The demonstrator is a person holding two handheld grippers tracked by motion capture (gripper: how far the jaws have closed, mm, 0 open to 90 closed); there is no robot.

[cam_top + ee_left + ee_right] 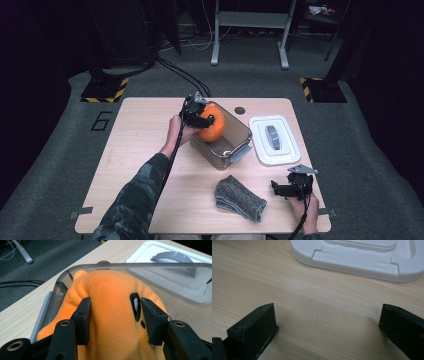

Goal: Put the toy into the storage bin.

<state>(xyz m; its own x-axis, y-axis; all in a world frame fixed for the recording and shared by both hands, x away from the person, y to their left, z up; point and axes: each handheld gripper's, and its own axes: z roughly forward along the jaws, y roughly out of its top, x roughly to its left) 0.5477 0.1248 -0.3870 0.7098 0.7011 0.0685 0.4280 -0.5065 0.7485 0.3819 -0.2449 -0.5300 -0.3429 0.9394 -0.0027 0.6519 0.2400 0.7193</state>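
Observation:
An orange plush toy [212,125] [112,287] sits in a clear plastic container [241,146] [150,265] at the middle back of the wooden table [140,150]. My left gripper [202,120] [115,303] reaches over the container's left rim, with its pads against both sides of the toy. The toy has a black eye mark beside the right pad [150,315]. My right gripper [278,188] [327,312] rests low at the table's front right, jaws wide apart with bare wood between them.
The container's white lid [274,140] [172,255] [362,260] lies flat to the right of it, just beyond my right gripper. A folded grey cloth [239,198] lies near the front edge. A small dark disc [240,110] sits at the back.

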